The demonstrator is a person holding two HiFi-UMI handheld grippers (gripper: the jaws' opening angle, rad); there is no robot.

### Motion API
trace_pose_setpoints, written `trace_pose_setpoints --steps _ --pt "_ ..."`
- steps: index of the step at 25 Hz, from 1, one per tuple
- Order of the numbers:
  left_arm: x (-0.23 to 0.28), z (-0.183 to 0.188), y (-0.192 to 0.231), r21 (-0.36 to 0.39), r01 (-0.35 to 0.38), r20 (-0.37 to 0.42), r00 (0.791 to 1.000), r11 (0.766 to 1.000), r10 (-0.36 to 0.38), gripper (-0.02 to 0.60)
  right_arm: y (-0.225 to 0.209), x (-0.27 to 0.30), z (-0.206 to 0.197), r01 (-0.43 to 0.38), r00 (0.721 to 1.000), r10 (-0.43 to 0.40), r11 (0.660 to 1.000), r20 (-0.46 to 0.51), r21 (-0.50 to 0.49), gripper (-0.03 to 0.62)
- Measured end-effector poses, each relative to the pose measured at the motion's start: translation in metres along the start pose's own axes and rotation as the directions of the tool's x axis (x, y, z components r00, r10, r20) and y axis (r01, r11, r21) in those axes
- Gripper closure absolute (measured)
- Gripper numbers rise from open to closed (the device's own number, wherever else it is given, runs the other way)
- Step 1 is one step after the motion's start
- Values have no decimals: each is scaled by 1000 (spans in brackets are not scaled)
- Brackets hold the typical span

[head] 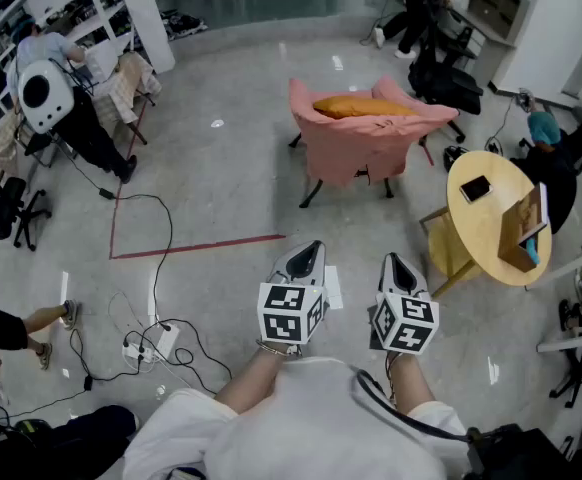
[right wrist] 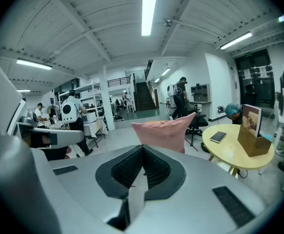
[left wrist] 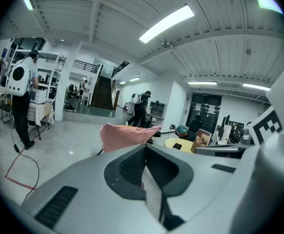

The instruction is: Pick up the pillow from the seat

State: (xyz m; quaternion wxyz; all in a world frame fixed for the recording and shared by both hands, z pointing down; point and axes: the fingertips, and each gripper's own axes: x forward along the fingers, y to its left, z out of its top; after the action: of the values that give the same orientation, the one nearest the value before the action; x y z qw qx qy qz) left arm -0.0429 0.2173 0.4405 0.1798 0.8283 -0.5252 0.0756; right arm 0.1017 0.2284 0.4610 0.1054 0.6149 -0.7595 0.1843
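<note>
Head view: left claw (head: 309, 249), right claw (head: 391, 261); seemingly open floor (head: 233, 173); pillow (head: 363, 107).

Orange pillow (head: 363, 107), pink seat (head: 356, 153), yellow table (head: 491, 230), red floor line (head: 201, 245)

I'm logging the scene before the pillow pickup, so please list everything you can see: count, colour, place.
pillow: one, orange, lying on the chair's seat
chair: one, draped in pink cloth, dark legs, on the open floor ahead
round table: one, yellow, right of the chair
phone: one, dark, on the table
wooden box: one, brown, at the table's right edge
tape line: one, red, on the floor left of the chair
power strip: one, white, floor at lower left
cables: several, black, trailing around the strip
bystanders: at least four, at the room's edges
left tongs: one, grey, shut, empty
right tongs: one, grey, shut, empty
</note>
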Motion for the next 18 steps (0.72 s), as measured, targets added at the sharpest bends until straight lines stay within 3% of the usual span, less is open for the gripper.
trace_pose_setpoints --steps 18 --pt "26 7 47 -14 13 -19 1000 1000 -13 574 14 43 6 24 1000 -24 999 -4 44 565"
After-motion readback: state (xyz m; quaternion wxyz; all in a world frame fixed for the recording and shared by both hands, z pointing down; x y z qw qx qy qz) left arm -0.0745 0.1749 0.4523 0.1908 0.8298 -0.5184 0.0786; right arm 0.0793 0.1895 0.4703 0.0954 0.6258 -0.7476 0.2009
